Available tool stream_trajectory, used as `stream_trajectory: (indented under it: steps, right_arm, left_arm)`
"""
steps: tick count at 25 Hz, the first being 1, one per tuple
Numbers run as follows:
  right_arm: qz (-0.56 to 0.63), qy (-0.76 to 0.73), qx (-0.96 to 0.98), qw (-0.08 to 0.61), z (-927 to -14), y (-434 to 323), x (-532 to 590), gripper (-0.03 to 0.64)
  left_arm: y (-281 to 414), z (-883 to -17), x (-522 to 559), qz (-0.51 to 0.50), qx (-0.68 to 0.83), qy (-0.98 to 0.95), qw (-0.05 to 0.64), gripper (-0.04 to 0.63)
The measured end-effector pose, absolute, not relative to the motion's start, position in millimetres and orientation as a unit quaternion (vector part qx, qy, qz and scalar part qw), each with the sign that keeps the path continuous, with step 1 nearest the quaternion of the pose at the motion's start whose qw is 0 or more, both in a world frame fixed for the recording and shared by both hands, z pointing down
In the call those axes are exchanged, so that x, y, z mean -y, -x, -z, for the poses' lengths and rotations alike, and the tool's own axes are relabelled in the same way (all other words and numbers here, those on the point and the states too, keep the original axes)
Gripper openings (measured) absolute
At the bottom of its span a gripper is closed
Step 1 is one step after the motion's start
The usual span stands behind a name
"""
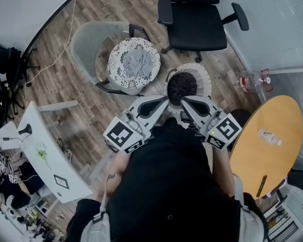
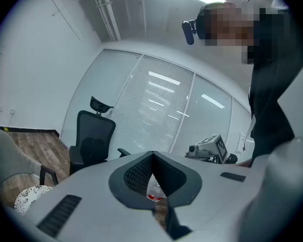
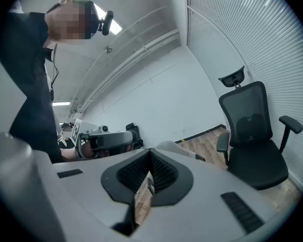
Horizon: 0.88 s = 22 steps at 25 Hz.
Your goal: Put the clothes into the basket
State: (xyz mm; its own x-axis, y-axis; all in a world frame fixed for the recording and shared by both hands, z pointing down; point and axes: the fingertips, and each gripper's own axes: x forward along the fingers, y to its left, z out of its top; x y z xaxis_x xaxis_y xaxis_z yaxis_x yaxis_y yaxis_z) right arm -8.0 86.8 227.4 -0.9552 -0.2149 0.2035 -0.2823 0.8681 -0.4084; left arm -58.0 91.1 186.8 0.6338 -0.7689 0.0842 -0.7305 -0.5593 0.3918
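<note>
In the head view a white lace-patterned basket (image 1: 115, 64) stands on a pale grey chair (image 1: 86, 44) and holds a grey garment (image 1: 136, 62). A second white basket (image 1: 206, 77) stands on the floor just ahead of me with dark clothing (image 1: 182, 86) inside. My left gripper (image 1: 164, 101) and right gripper (image 1: 185, 101) are held close to my chest, tips nearly meeting above the second basket. Both are shut with nothing between the jaws, as the left gripper (image 2: 152, 154) and right gripper (image 3: 150, 150) show in their own views.
A black office chair (image 1: 194, 19) stands beyond the baskets. At the right is a round wooden table (image 1: 272, 155) with a small bottle (image 1: 269, 136) on it, and a plastic bottle (image 1: 252, 80) sits beside it. A white desk (image 1: 45, 158) is at the left.
</note>
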Motion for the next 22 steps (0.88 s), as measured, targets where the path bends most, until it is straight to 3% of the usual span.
stream_trajectory:
  steps: [22]
  right_arm:
    - [-0.232, -0.169, 0.955, 0.072, -222.9, 90.4, -85.2, 0.017]
  left_arm:
    - [146.8, -196.1, -77.2, 0.034, 0.394, -0.898, 0.193, 0.011]
